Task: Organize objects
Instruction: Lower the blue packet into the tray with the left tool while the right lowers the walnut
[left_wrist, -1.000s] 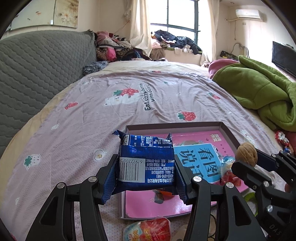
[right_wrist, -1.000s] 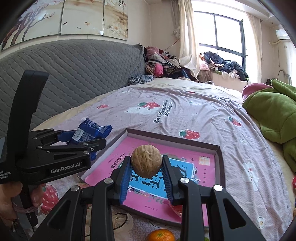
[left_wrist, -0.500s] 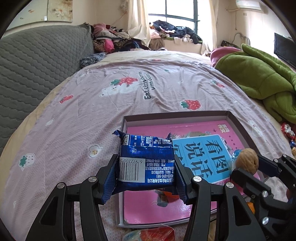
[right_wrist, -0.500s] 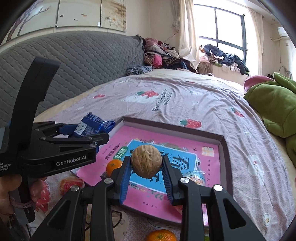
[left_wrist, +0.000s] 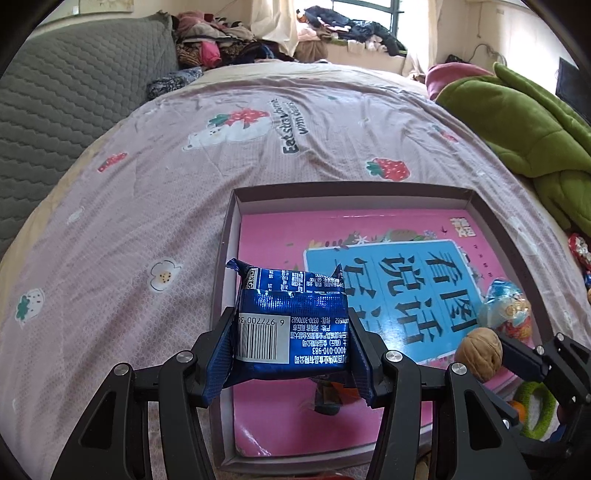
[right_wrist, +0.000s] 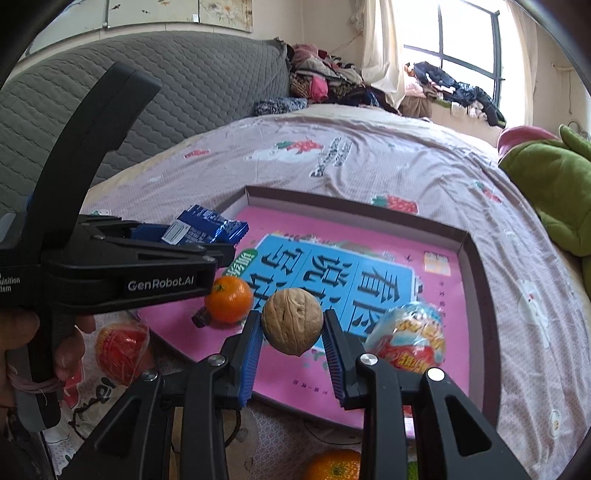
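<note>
On the strawberry-print bed (left_wrist: 184, 177), fingers clamp a blue packet (left_wrist: 291, 332) and walnut (right_wrist: 291, 320) over the tray (right_wrist: 476, 266).

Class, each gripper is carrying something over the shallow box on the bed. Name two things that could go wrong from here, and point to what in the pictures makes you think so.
1. The walnut is round and pinched only at its sides by the right gripper; released over the glossy pink book, it may roll.
2. The orange and wrapped snack already sit in the box; the blue packet in the left gripper could knock them.
</note>
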